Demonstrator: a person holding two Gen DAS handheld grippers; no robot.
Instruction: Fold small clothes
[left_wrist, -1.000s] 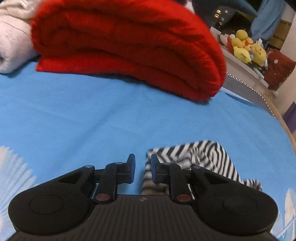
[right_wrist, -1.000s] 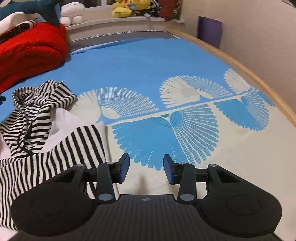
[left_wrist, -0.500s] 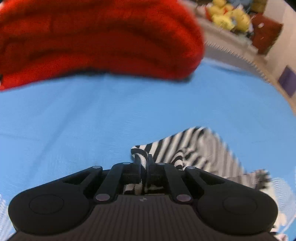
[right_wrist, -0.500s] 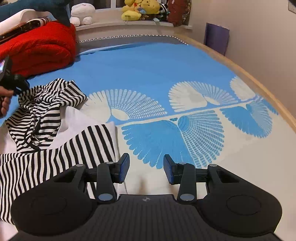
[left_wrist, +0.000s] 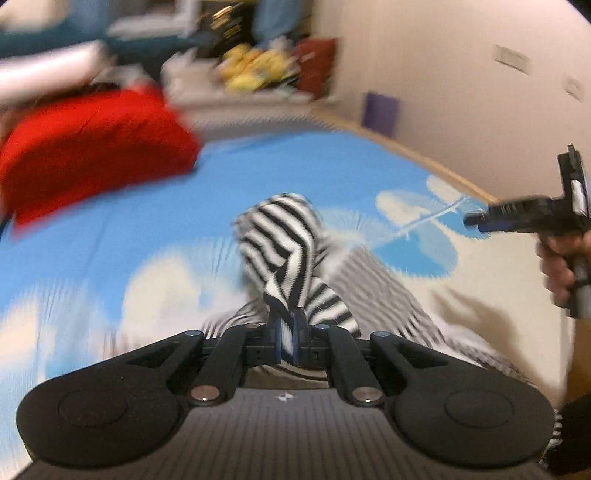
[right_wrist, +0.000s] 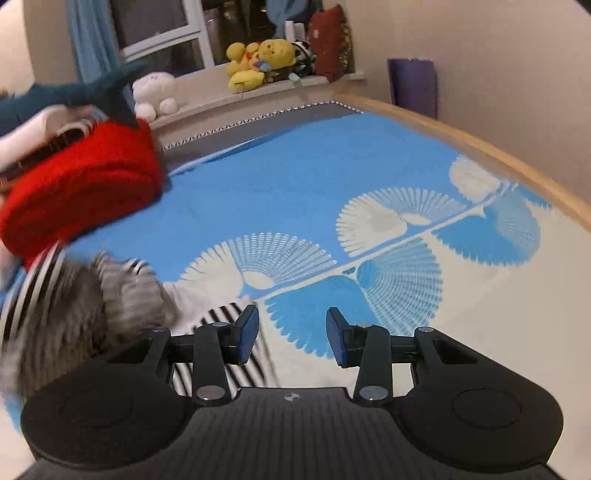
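Note:
A black-and-white striped garment (left_wrist: 291, 251) lies on the blue and white bed cover (left_wrist: 122, 229). My left gripper (left_wrist: 287, 338) is shut on a fold of it and holds that part lifted and stretched forward. In the right wrist view the garment (right_wrist: 92, 295) is a blurred striped mass at the left, with a flat striped edge (right_wrist: 221, 314) under the left finger. My right gripper (right_wrist: 291, 338) is open and empty above the bed cover (right_wrist: 406, 288), beside the garment's edge. It also shows at the right edge of the left wrist view (left_wrist: 476, 221), held by a hand.
A folded red blanket (right_wrist: 85, 184) lies at the far left of the bed. Plush toys (right_wrist: 258, 59) sit on the window ledge behind. The bed's wooden edge (right_wrist: 498, 155) runs along the wall at the right, with a purple object (right_wrist: 412, 85) behind it.
My left gripper has closed on the striped garment and swung up and to the right with it. The garment's far part has moved and blurs in the right view. The right gripper stays open.

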